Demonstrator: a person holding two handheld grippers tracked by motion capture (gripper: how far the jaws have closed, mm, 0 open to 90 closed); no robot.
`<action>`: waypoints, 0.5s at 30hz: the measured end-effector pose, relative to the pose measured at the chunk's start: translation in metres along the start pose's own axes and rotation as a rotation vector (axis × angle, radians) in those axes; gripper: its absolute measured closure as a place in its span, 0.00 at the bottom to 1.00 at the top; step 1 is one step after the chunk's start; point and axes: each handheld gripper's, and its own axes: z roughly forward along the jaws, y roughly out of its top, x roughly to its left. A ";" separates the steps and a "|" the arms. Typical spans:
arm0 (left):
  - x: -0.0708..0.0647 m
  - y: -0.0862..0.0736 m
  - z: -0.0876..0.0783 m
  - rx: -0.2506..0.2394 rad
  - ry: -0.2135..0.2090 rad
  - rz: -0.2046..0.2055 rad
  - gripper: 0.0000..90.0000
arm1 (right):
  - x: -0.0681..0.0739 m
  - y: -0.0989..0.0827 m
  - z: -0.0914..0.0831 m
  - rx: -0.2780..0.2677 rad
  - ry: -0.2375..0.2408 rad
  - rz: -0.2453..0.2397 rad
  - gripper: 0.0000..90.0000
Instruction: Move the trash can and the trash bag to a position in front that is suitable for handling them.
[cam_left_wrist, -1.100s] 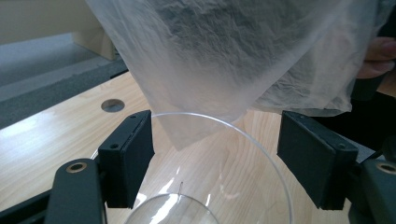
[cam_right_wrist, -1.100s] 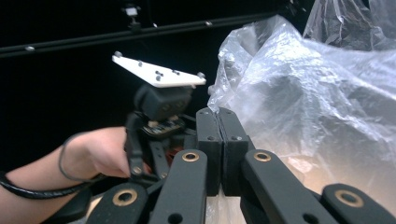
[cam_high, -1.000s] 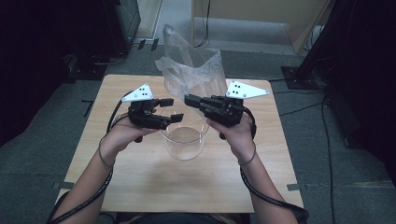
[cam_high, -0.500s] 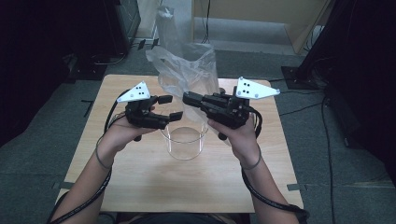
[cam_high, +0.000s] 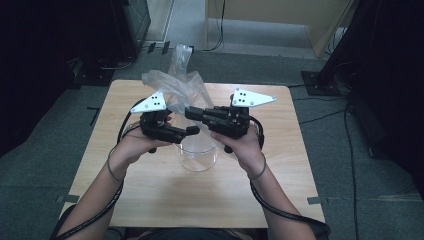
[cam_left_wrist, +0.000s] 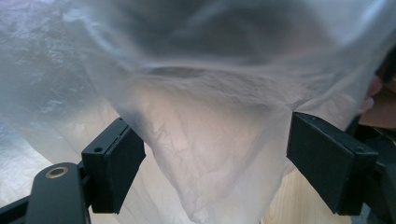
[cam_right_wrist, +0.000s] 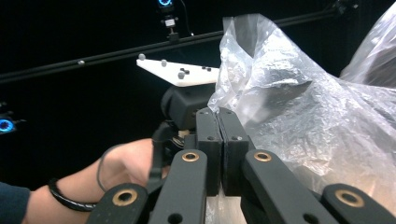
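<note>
Both tongs hover over the clear glass beaker (cam_high: 198, 155): the right gripper (cam_high: 192, 113) is clamped tight on the clear plastic bag (cam_high: 175, 85), while the left gripper (cam_high: 192, 131) has just been opening, its jaws now wide with film hanging loosely between them. The step looks like lining the beaker; next, the left gripper needs a fresh pinch on the bag's edge

No legible text or labels anywhere, seemingly.

Pale wooden table (cam_high: 150, 200) on grey carpet floor (cam_high: 35, 165), dark stands and trailing cables behind.
</note>
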 end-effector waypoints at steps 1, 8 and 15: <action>0.001 -0.002 0.002 -0.001 0.014 -0.012 0.22 | 0.000 -0.001 0.001 0.000 0.009 0.011 0.99; -0.003 -0.011 0.008 -0.019 0.035 -0.043 0.83 | -0.004 -0.008 0.006 0.012 0.029 0.046 0.99; 0.008 -0.015 0.000 -0.026 0.075 -0.030 1.00 | -0.011 -0.006 -0.004 0.015 -0.009 0.044 0.82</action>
